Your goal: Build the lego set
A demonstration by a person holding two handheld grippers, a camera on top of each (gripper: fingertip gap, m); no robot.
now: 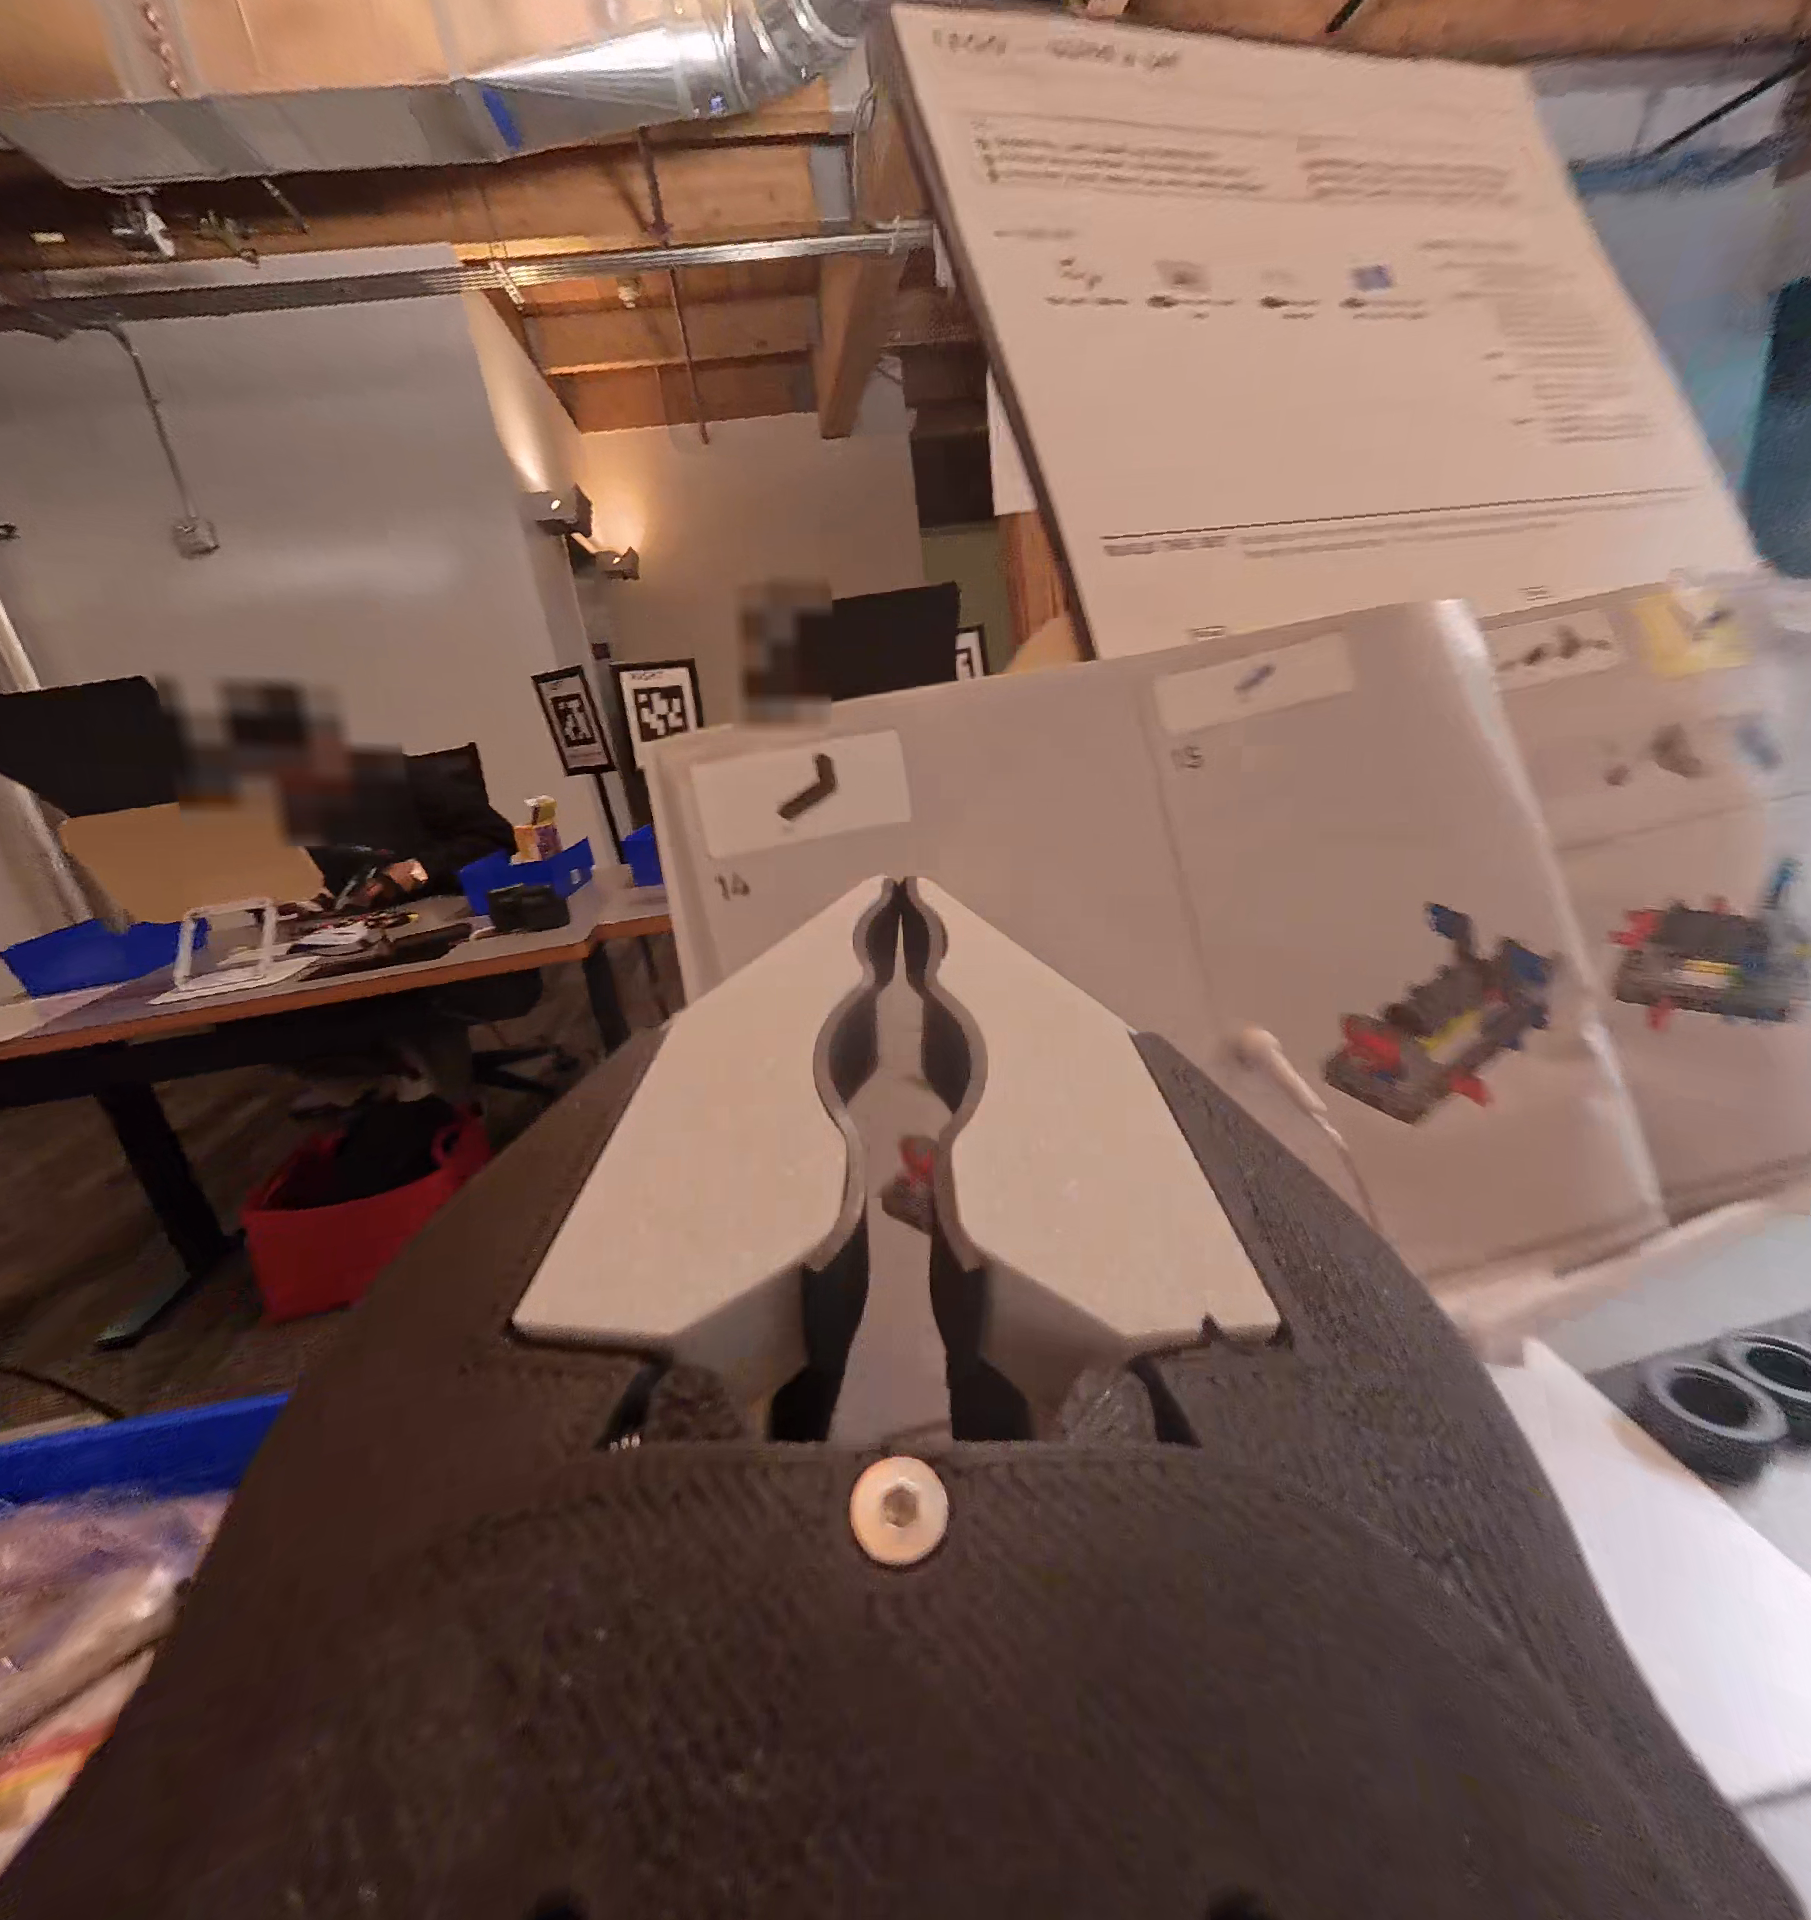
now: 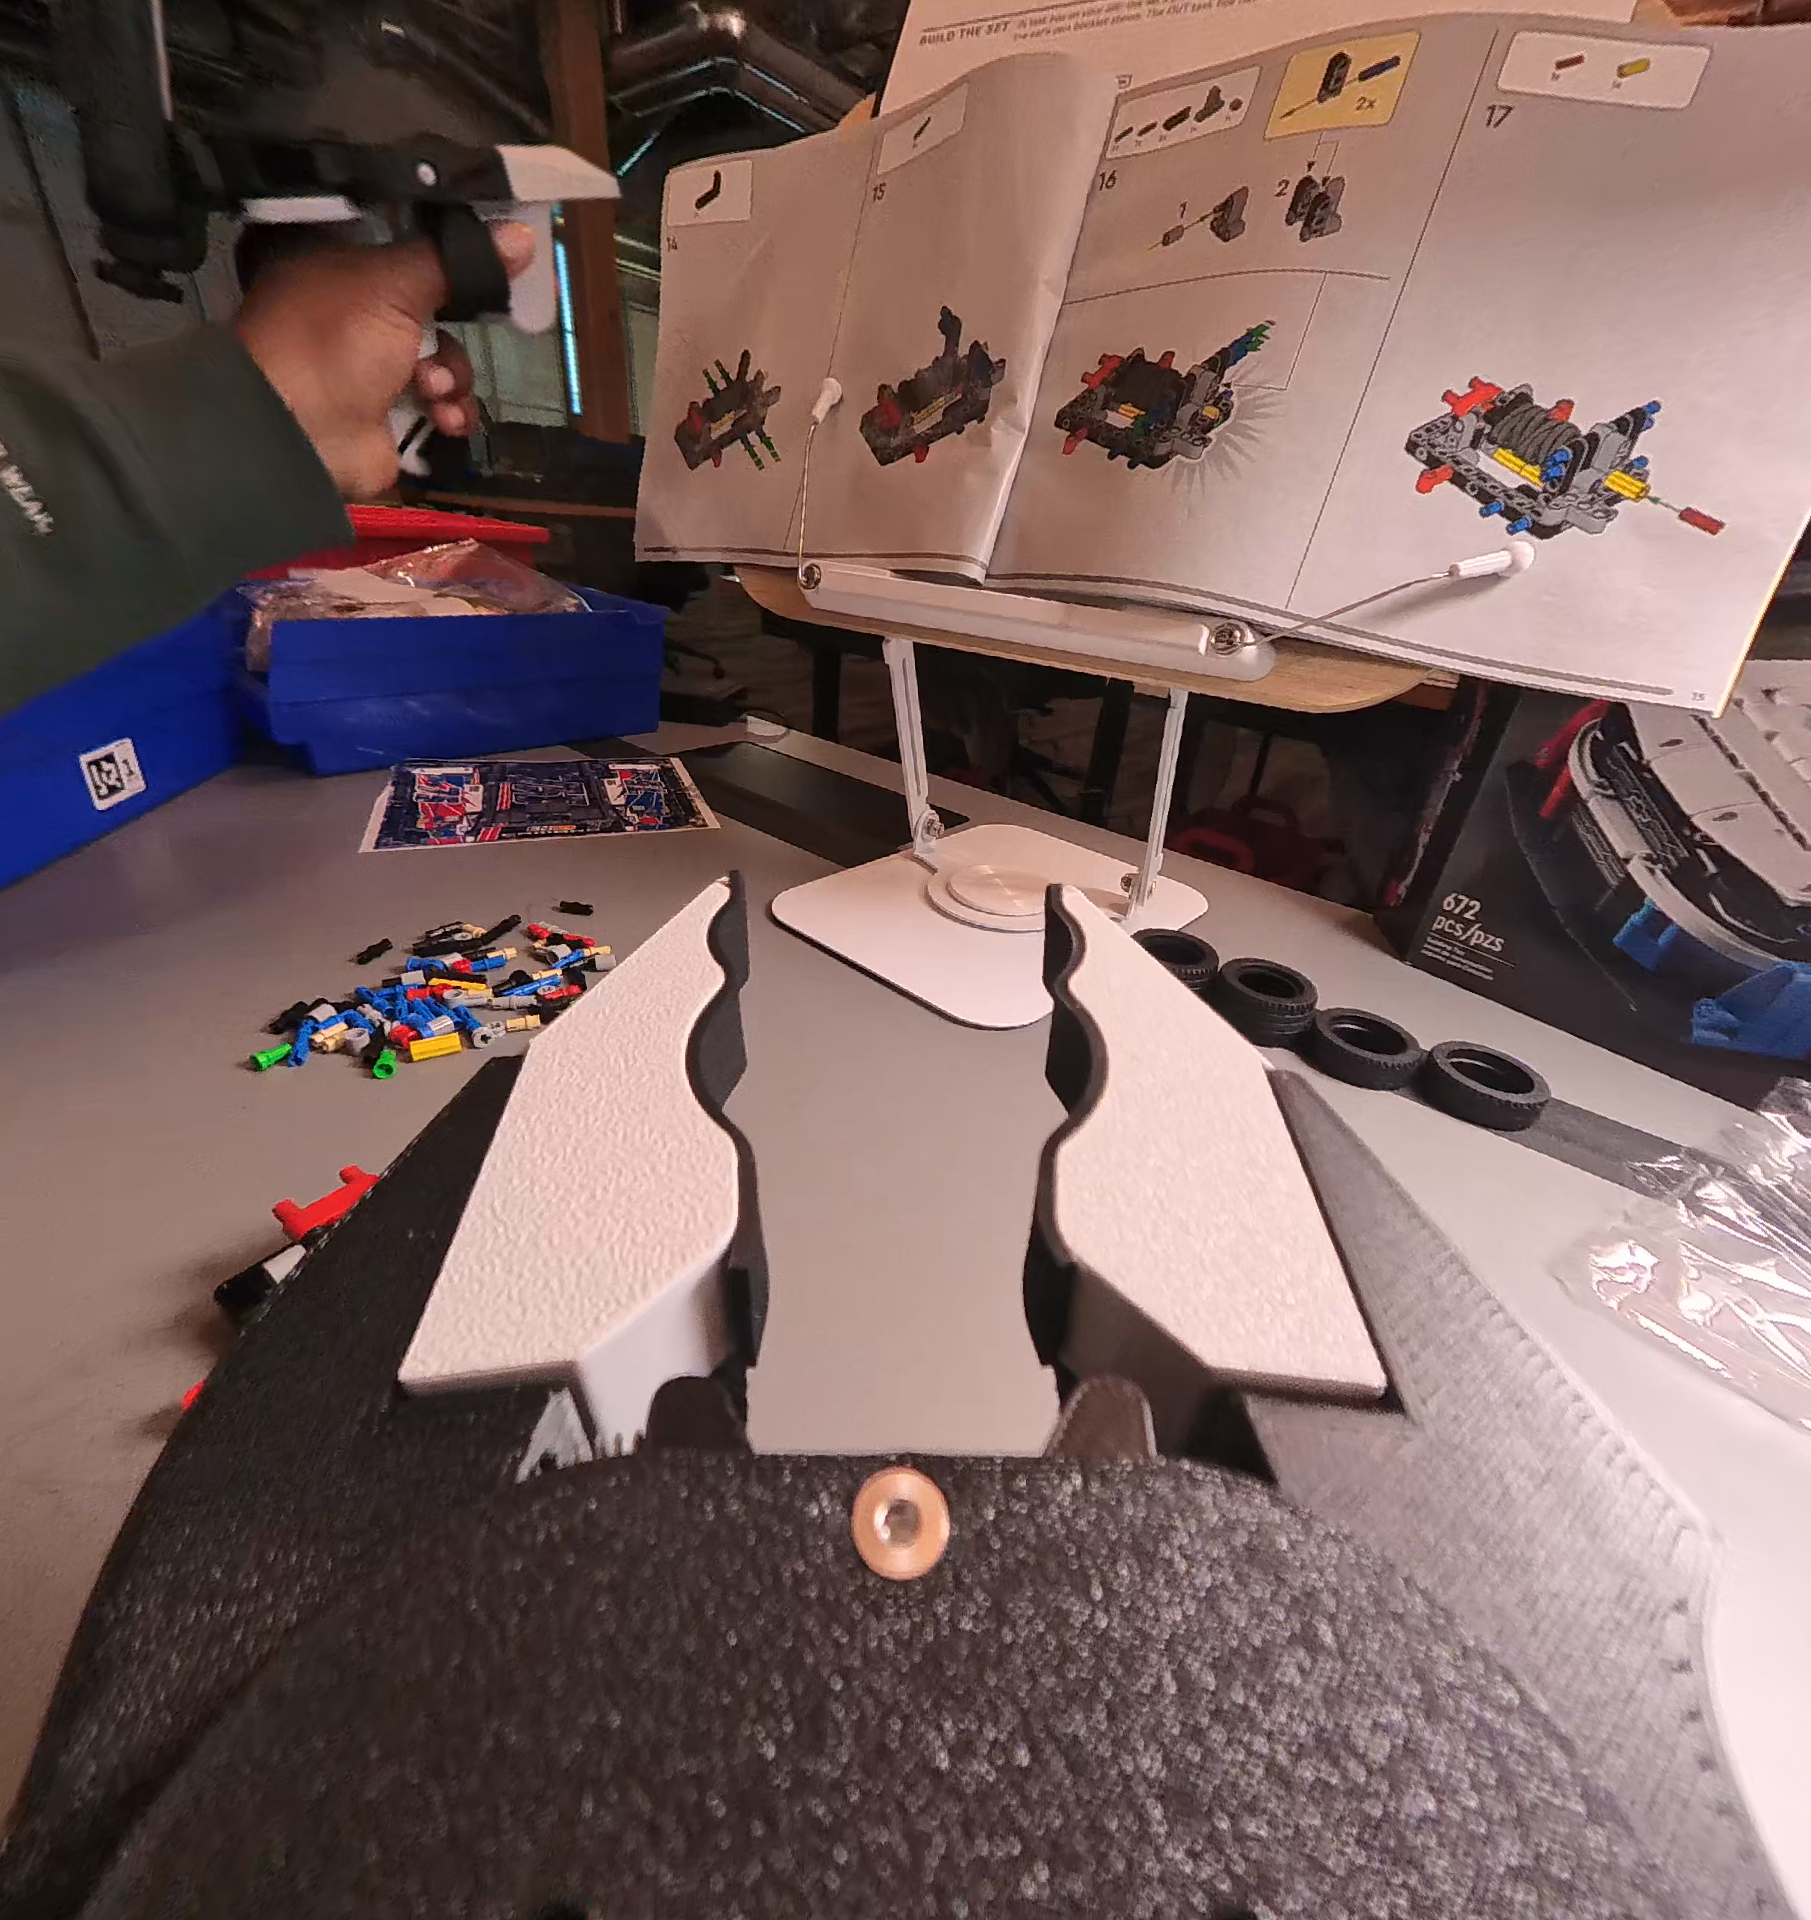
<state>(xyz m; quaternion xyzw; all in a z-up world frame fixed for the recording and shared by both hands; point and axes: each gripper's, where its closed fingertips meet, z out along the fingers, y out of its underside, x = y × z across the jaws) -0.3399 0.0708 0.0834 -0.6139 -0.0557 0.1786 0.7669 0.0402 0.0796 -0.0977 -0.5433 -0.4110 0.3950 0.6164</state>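
Left gripper (image 1: 901, 894): I hold it raised, well above the table and aimed at the manual; the tips meet, and deep between the fingers sits something small with red on it (image 1: 913, 1169) (too hidden to say whether it is pinched or just behind the gap).
Right gripper (image 2: 896, 914): fingers wide apart, nothing between them, low over bare table (image 2: 880, 1247) in front of the stand.
Manual (image 2: 1244, 364): propped open on a white stand (image 2: 994, 935), tilted toward me so I can read the steps with both hands busy; two wire arms pin the pages.
Loose parts (image 2: 444, 992): a small heap of pins and connectors, blue, red, yellow, green, black, on the table left of the right gripper. Spread flat, I judge, so single pieces can be picked.
Strays: a red piece (image 2: 324, 1205) and a black one (image 2: 257, 1283) lie just beside the right gripper's left flank.
Tyres (image 2: 1363, 1044): four in a row, right of the stand base, set aside for later, I'd guess.
Other items: sticker sheet (image 2: 537, 800) behind the heap; blue bins (image 2: 444, 675) with bagged parts at left; box (image 2: 1628, 883) at right; empty bag (image 2: 1732, 1268) near right edge.
Stage: early. No assembled model shows in either view.
Next: likely pick a pin from the heap with the right (small parts, easy to flick away).
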